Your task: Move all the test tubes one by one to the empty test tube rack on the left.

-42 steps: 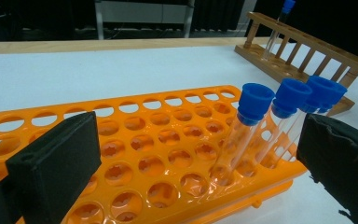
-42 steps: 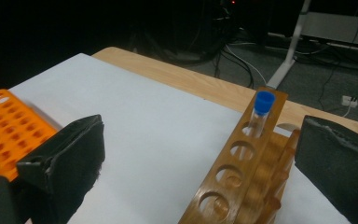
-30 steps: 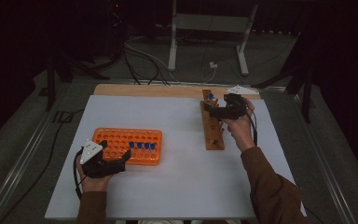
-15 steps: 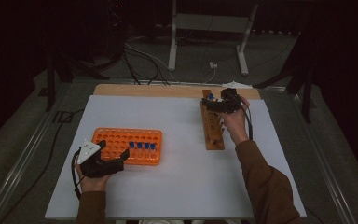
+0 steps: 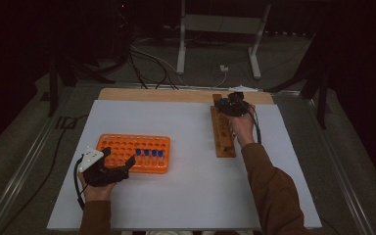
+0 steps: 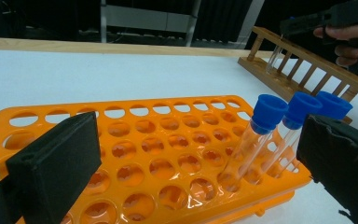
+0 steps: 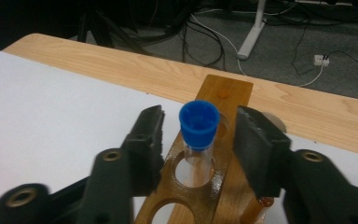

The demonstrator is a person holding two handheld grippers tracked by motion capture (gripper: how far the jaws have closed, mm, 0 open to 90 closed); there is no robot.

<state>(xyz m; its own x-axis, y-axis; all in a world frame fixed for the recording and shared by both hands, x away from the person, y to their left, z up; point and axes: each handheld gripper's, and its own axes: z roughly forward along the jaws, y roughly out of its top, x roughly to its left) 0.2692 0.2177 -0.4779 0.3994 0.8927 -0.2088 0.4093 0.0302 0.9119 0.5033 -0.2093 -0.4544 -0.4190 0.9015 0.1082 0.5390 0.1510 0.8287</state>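
at the white worktop's far edge, the right gripper (image 7: 198, 140), jaws just narrowing, brackets without touching a blue-capped clear tube (image 7: 198, 135) in the brown wooden rack (image 7: 223, 93); the left gripper (image 6: 191, 163) gapes wide at the orange plastic rack (image 6: 135, 144).

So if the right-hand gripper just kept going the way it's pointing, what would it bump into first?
Most likely the blue-capped tube standing in the wooden rack. It already sits between the right gripper jaws, which have just been closing around it with gaps still showing either side.
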